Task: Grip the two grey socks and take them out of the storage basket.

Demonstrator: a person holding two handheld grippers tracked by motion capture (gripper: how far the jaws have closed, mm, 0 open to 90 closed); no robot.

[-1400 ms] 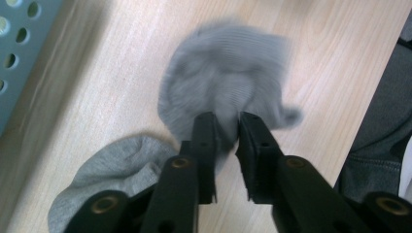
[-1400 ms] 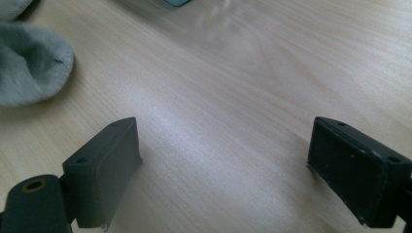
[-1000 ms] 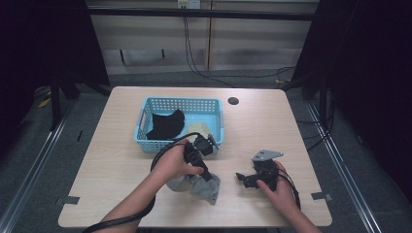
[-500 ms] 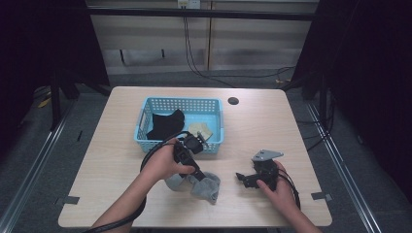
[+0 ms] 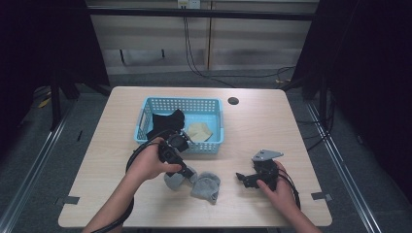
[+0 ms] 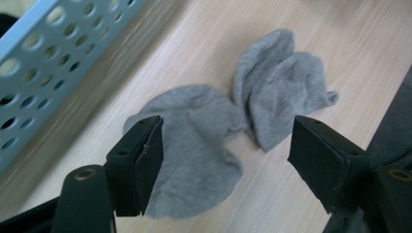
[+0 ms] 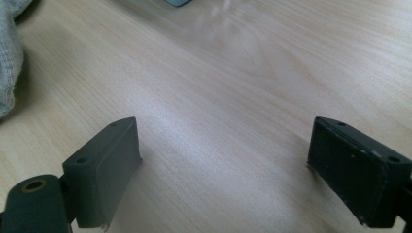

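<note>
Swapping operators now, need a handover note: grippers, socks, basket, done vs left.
Left gripper: open, jaws straddling the grey sock on the table, nothing gripped.
Right gripper: open over bare table, to the right of the socks.
Second grey sock lies crumpled against the first, just in front of the blue basket.
Done: black sock and beige cloth sit in the basket.
Left, likely: grip each grey sock and move it into the basket.

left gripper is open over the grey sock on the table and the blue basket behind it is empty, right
Not quite: the light blue perforated plastic basket is not empty. The high view shows a black garment and a beige cloth inside it. The rest holds: the left gripper is open over the crumpled grey fabric sock on the wooden table.
</note>
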